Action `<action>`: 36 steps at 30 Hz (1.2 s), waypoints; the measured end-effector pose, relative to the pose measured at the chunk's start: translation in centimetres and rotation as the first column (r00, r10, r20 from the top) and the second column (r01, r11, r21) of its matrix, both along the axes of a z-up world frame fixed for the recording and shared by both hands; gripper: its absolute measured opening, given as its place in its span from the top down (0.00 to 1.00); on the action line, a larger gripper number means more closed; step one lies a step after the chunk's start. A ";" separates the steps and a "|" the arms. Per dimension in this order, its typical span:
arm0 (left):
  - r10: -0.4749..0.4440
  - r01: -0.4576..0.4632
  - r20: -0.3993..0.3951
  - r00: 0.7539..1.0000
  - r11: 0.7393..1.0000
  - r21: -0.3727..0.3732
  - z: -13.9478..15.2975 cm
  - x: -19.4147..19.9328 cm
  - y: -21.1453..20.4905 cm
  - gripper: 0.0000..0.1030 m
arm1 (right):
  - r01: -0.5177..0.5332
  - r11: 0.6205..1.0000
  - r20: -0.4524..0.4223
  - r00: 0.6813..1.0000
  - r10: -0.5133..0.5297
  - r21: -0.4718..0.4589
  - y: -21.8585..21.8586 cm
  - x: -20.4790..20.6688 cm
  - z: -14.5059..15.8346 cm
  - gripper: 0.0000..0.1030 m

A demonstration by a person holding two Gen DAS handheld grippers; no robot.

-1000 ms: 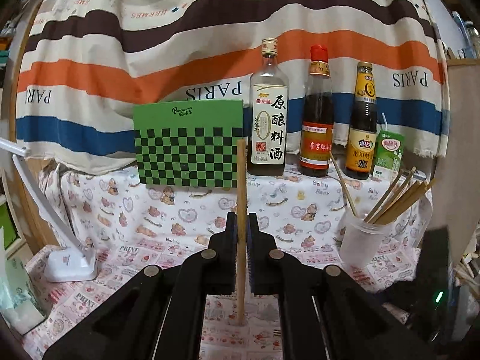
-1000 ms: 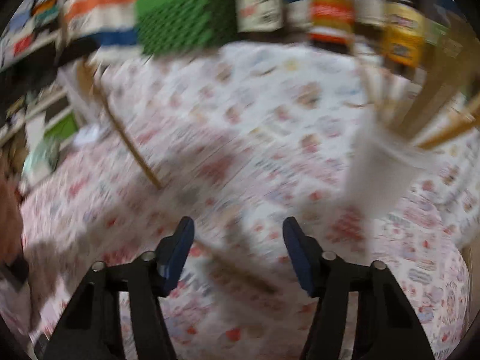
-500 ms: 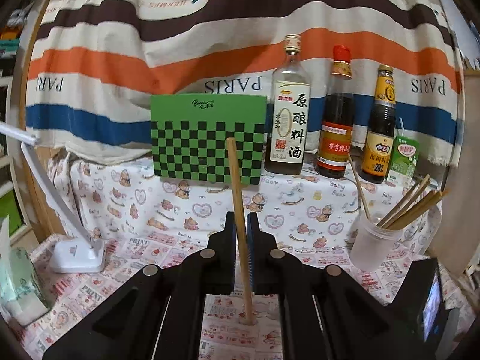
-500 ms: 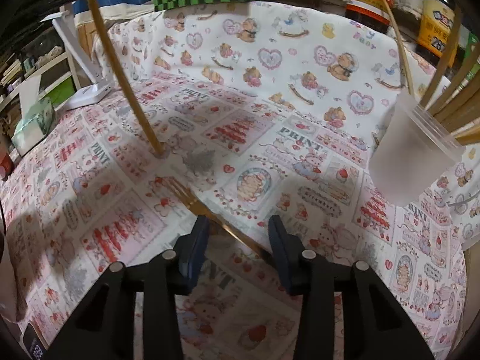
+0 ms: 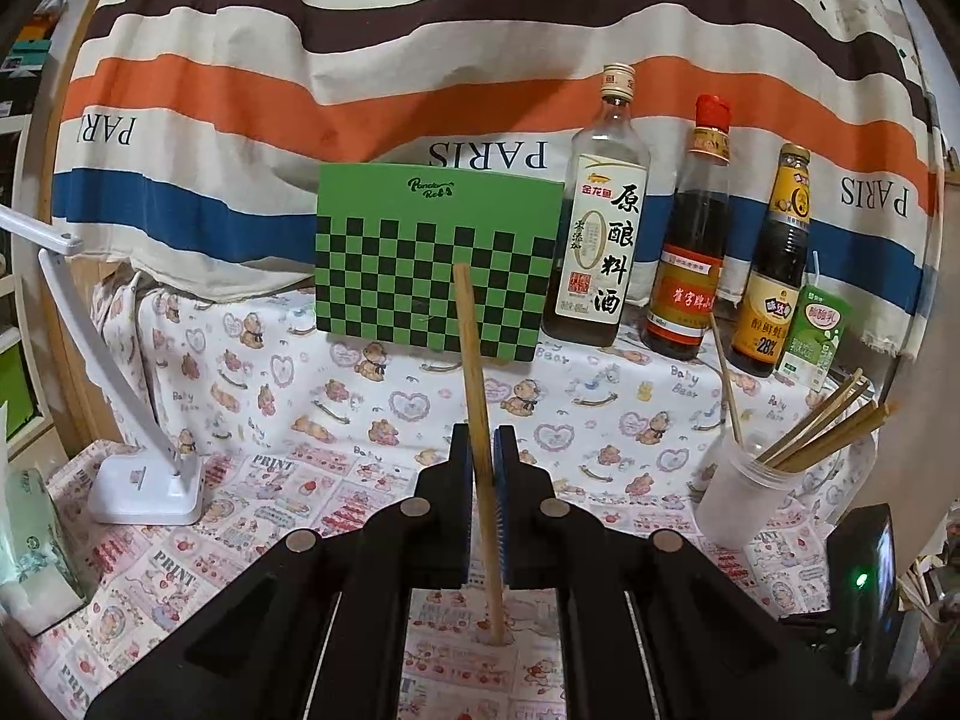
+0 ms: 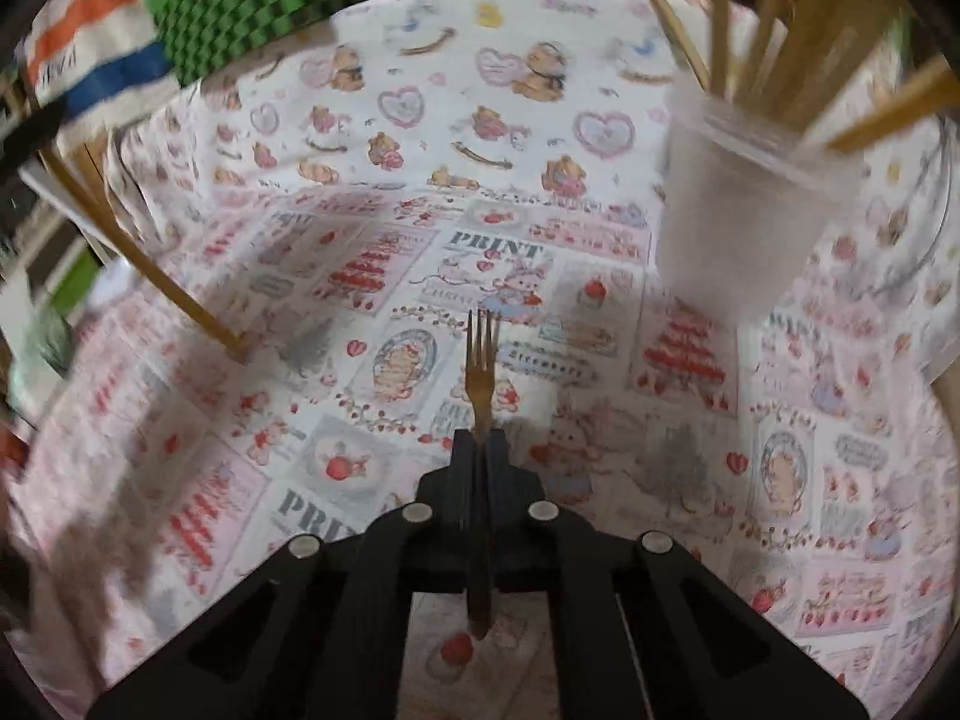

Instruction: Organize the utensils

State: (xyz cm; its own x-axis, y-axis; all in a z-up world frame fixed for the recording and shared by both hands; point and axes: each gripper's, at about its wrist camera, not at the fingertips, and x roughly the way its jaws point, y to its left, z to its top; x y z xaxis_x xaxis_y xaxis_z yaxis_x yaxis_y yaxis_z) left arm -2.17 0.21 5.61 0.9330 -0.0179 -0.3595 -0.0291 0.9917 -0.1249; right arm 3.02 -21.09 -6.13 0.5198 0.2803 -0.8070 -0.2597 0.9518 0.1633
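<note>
right gripper (image 6: 480,450) clamping fork (image 6: 482,360), cup (image 6: 738,210) near, left gripper (image 5: 480,450) gripping chopstick (image 5: 471,360)

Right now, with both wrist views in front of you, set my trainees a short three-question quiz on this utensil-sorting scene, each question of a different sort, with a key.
1. True or false: the right gripper is shut on a fork whose tines point away from the camera.
2. What does the left gripper hold?
A. a wooden stick
B. a spoon
C. a bottle
3. Fill in: the other sticks stand in a frosted plastic ____.

Key: 1 true; 2 A, the stick is clamped nearly upright with its lower end on the printed tablecloth; 3 cup.
</note>
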 end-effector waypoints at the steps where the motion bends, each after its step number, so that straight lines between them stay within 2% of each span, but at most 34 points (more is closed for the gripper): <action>1: -0.001 0.001 -0.001 1.000 1.000 -0.003 0.0 0.0 0.0 0.95 | 0.010 1.000 0.005 1.000 -0.010 0.014 -0.3 0.0 0.3 0.97; 4: -0.002 0.001 -0.005 1.000 1.000 -0.016 0.0 0.1 0.3 0.95 | 0.019 0.999 0.019 1.000 -0.020 0.027 -0.8 0.0 0.8 0.97; 8: -0.018 0.017 -0.013 1.000 0.998 -0.058 0.1 0.3 0.8 0.95 | 0.017 1.000 -0.005 1.000 -0.017 0.022 -0.7 0.0 0.6 0.97; 13: -0.019 0.018 -0.014 1.000 0.998 -0.058 0.1 0.3 0.9 0.95 | -0.008 1.000 -0.017 1.000 0.008 -0.006 -0.1 0.0 0.1 0.96; 14: -0.020 0.020 -0.014 1.000 0.998 -0.057 0.1 0.3 0.9 0.95 | 0.009 1.000 0.002 1.000 -0.009 -0.003 -0.2 -0.1 0.3 0.94; 16: -0.024 0.023 -0.013 1.000 0.998 -0.056 0.1 0.3 0.9 0.95 | 0.024 1.000 0.046 0.999 -0.024 -0.001 -0.4 -0.1 0.7 0.72; 18: -0.029 0.028 -0.009 1.000 0.998 -0.056 0.1 0.3 0.9 0.95 | 0.035 0.999 0.101 0.994 -0.034 -0.009 -0.5 -0.1 1.1 0.72; 20: -0.025 0.024 -0.007 1.000 0.998 -0.050 0.0 0.3 0.8 0.95 | 0.038 0.999 0.108 0.993 -0.039 0.010 -0.6 0.5 1.2 0.72; 22: -0.025 0.024 -0.003 1.000 0.998 -0.052 0.0 0.3 0.7 0.95 | 0.047 0.998 0.094 0.994 -0.050 0.037 -0.7 1.5 1.1 0.72; 27: -0.030 0.030 0.004 1.000 0.999 -0.032 0.0 0.4 0.4 0.95 | 0.060 0.997 0.056 0.996 -0.063 0.039 -0.7 3.6 0.7 0.75; 31: -0.039 0.038 -0.007 0.999 0.997 -0.069 0.0 0.6 0.9 0.95 | 0.041 0.998 0.012 0.999 -0.041 0.047 -0.2 4.9 0.3 0.83; 34: -0.036 0.035 -0.013 0.999 0.996 -0.084 0.0 0.7 1.2 0.95 | 0.023 0.998 -0.028 0.999 -0.021 0.055 0.4 5.6 -0.4 0.86; 36: -0.035 0.033 -0.014 0.999 0.996 -0.089 -0.1 0.7 1.3 0.95 | 0.021 0.999 -0.015 1.000 -0.021 0.037 0.7 5.6 -0.5 0.88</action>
